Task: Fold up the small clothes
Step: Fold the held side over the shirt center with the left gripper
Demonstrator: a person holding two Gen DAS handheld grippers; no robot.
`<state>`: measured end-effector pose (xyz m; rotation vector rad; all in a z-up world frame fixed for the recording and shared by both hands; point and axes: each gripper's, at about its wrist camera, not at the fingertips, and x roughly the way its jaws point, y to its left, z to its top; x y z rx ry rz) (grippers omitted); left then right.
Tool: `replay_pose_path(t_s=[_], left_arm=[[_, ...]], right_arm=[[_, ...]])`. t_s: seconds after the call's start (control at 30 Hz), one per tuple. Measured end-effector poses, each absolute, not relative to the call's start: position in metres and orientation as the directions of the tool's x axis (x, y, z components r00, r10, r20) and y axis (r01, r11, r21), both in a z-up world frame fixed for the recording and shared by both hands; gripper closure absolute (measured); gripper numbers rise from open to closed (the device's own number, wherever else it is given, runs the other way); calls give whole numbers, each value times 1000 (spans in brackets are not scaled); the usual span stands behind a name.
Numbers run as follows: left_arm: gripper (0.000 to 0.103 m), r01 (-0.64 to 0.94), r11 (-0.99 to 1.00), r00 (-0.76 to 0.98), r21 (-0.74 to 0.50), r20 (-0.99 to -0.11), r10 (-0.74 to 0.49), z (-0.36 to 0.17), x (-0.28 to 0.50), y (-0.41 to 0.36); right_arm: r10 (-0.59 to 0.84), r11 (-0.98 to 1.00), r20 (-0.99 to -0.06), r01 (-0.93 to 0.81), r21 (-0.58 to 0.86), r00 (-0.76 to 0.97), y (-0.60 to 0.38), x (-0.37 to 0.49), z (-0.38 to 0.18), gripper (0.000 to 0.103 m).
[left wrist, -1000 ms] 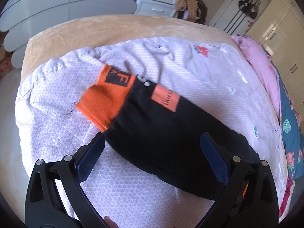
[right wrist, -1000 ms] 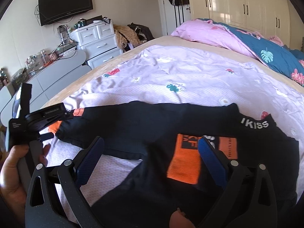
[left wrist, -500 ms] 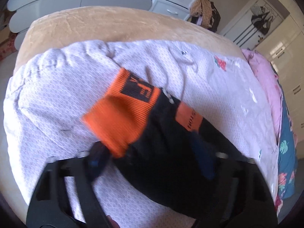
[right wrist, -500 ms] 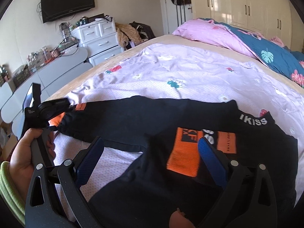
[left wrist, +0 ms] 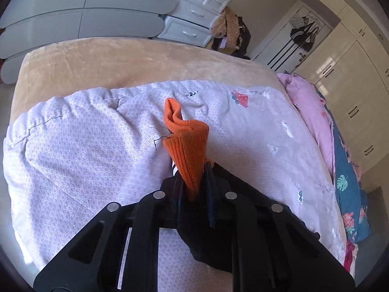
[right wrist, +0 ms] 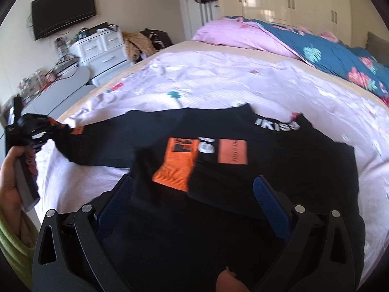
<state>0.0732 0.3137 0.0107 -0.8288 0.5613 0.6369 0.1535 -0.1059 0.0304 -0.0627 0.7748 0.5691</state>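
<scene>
A black long-sleeved shirt (right wrist: 279, 170) with orange patches and white lettering lies flat on the lilac quilt (right wrist: 218, 77). One sleeve is folded across the chest, its orange cuff (right wrist: 175, 168) lying there. My right gripper (right wrist: 193, 182) hovers open just above the shirt's lower half, with nothing between its pads. The other sleeve stretches left to my left gripper (right wrist: 46, 126), held by a hand (right wrist: 9, 170). In the left wrist view, the left gripper (left wrist: 194, 170) has its jaws closing, the pads pressing the orange sleeve cuff (left wrist: 187, 136), which sticks up bunched above the quilt. Black sleeve fabric (left wrist: 206, 248) hangs below.
A beige sheet (left wrist: 121, 58) covers the bed's end beyond the quilt (left wrist: 85, 146). Pink and blue floral bedding (right wrist: 316, 48) is piled at the far right. White drawers (right wrist: 104, 48), a grey desk (left wrist: 85, 19) and wardrobes (left wrist: 352, 85) stand around the bed.
The left gripper went from wide open over the flat sleeve to pinched on its orange cuff, which is now raised off the quilt. The right gripper slid across the shirt, still open.
</scene>
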Motion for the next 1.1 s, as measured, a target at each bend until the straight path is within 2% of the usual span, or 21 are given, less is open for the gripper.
replay_pose_path(t_s=[0.67, 0.9, 1.1], left_arm=[[97, -464, 691, 850, -554, -497, 172, 78, 87, 239], [98, -339, 779, 892, -528, -442, 89, 102, 102, 186], [98, -271, 828, 898, -492, -439, 33, 104, 113, 157]], right_arm=[[449, 885, -632, -411, 218, 631, -162, 150, 48, 5], [430, 900, -621, -363, 240, 655, -181, 151, 52, 5], [416, 909, -611, -324, 263, 673, -201, 149, 55, 5]])
